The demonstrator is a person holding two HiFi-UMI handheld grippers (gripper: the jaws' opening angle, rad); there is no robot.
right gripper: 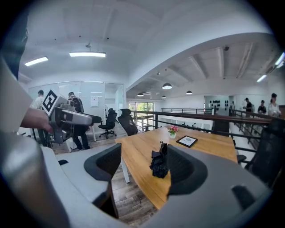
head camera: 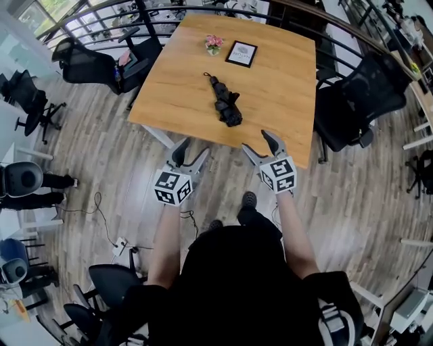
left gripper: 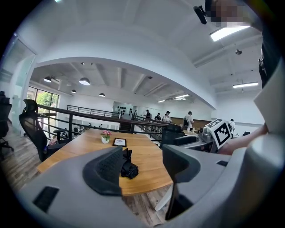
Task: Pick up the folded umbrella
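Note:
A black folded umbrella (head camera: 224, 101) lies on the wooden table (head camera: 270, 101), near its middle, its handle end toward the far side. Both grippers hover short of the table's near edge, over the floor. My left gripper (head camera: 188, 153) is open with nothing between its jaws; in the left gripper view the umbrella (left gripper: 128, 165) shows just past the left jaw. My right gripper (head camera: 261, 144) is open too and empty, and in the right gripper view the umbrella (right gripper: 159, 163) lies between the jaws, well ahead of them.
A small pot of pink flowers (head camera: 214, 44) and a black framed card (head camera: 241, 53) stand at the table's far end. Black office chairs (head camera: 358, 101) flank the table on the right and far left (head camera: 101, 64). A railing (head camera: 101, 20) runs behind. Cables lie on the floor (head camera: 101, 216).

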